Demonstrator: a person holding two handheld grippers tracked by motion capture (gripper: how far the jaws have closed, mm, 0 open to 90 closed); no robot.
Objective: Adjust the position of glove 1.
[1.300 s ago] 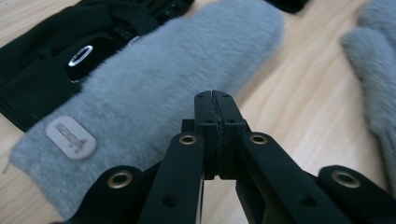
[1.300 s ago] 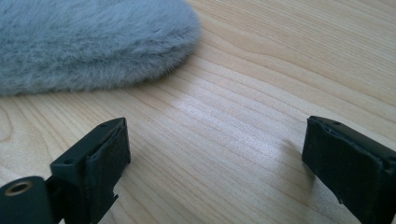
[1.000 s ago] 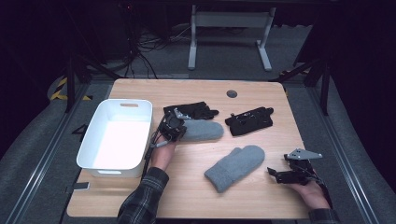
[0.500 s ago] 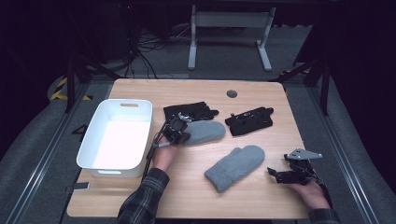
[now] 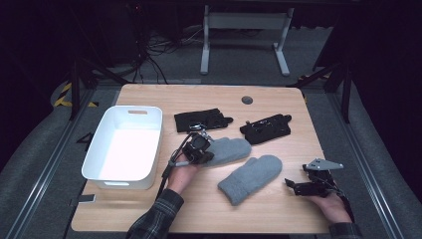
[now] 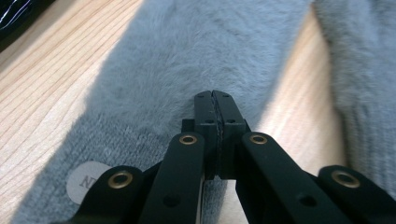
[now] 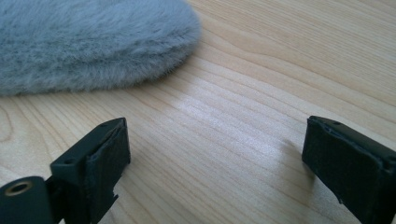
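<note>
One fluffy grey fabric mitten (image 5: 226, 151) is partly hiding beneath the left gripper (image 6: 214, 100), jaws clamping its cuff; right gripper (image 7: 212, 154) is resting wide near the table's (image 5: 278, 219) right edge.

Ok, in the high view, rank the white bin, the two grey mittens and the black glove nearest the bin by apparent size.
1. white bin, clearly largest.
2. The near grey mitten and the far grey mitten look alike; the far one is partly hidden by the left gripper, so no ranking.
3. black glove, smallest.

Left tongs (image 5: 201, 149) on grey mitten (image 5: 226, 150), beside white bin (image 5: 107, 144).
</note>
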